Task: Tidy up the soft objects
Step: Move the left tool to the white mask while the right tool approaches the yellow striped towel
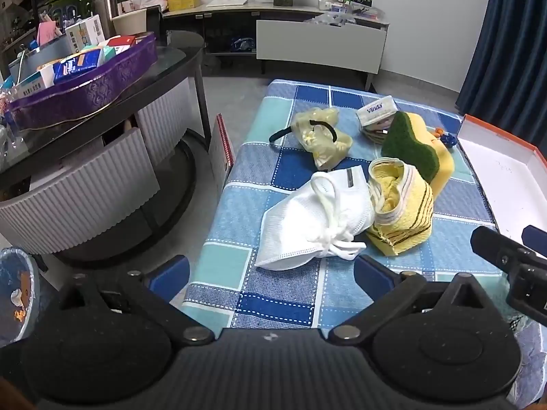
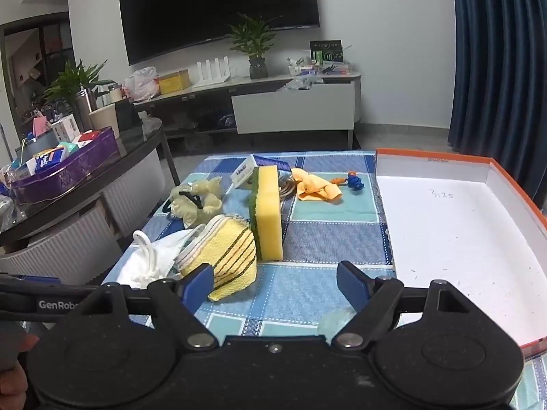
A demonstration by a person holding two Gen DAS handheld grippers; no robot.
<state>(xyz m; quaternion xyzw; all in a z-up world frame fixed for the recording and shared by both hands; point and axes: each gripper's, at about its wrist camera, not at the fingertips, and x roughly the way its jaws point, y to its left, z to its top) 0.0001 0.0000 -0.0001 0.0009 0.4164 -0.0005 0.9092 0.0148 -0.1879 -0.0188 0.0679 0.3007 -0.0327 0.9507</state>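
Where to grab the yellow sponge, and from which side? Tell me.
Take the sponge across its two broad faces, near the top, coming down from above. It stands on edge, yellow foam facing the box, green scrub side toward the striped towel. The towel leans against it low down, so the upper half is free. The open right gripper looks wide enough.

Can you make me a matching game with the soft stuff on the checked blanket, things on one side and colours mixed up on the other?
Things:
1. face mask
2. striped towel
3. sponge's scrubbing side
4. crumpled cloth

Colours:
A. orange
B. white
C. green
D. yellow with dark stripes

Pairs: 1-B, 2-D, 3-C, 4-A
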